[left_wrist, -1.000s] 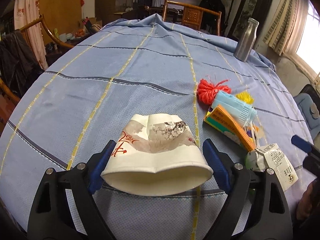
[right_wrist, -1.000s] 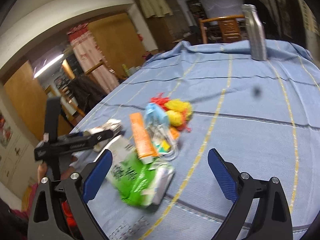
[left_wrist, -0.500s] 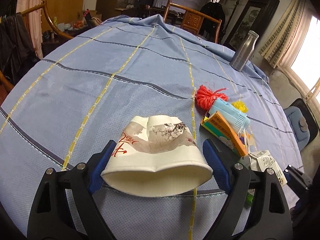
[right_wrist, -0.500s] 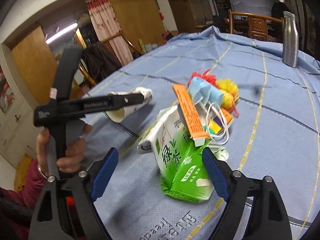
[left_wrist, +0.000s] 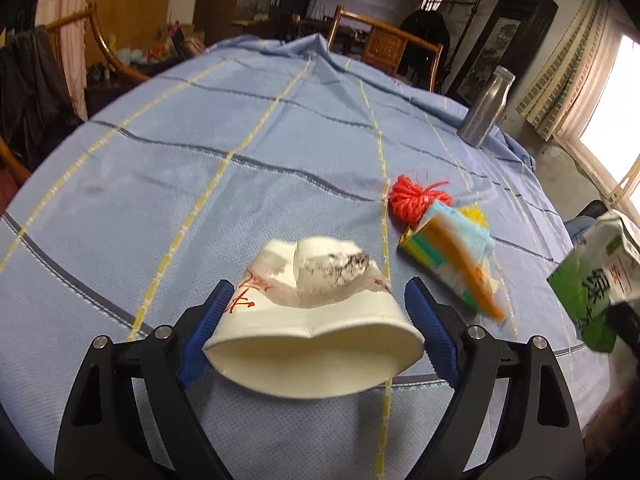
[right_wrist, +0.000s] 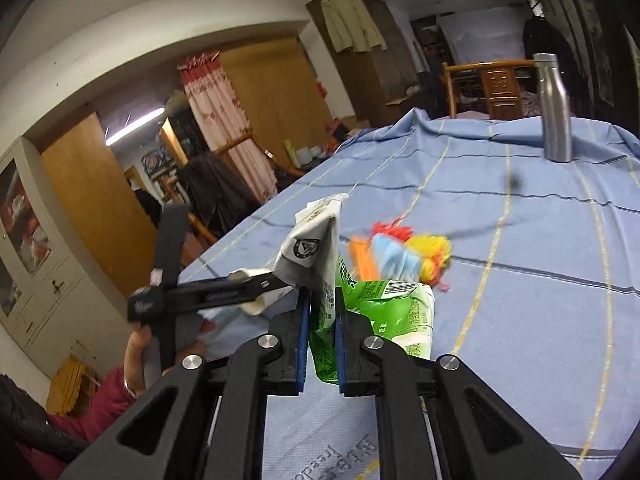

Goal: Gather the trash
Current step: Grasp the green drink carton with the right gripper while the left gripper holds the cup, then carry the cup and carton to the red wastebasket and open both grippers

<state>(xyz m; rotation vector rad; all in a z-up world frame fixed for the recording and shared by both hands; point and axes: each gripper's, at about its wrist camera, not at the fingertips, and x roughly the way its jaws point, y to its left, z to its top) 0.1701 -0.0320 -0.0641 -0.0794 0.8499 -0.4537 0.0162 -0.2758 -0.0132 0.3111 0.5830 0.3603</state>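
The blue-clothed table (left_wrist: 200, 152) is carrying a small trash pile (left_wrist: 448, 248); the left gripper (left_wrist: 316, 320) is holding a crushed paper cup (left_wrist: 312, 320) between wide jaws; the right gripper (right_wrist: 320, 336) is clamping its jaws on a green carton (right_wrist: 384, 312), lifted clear of the cloth.

Table: large, covered by a light blue cloth with yellow and dark stripes (left_wrist: 240, 152).
Chairs: carved brown wooden armchair (left_wrist: 384, 46) at the far edge; curved wooden chair draped with dark clothing (left_wrist: 36, 96) on the left.
Window: bright daylight at the right, beside a beige patterned curtain (left_wrist: 560, 92).
Curtain: pink floral drape (right_wrist: 218, 120) by the orange-brown wooden wardrobe (right_wrist: 100, 208).
Light: white tube lamp (right_wrist: 134, 126).
Ceiling: white curved arch (right_wrist: 160, 40).
Cabinet: pale glass-fronted cupboard (right_wrist: 28, 248), far left.
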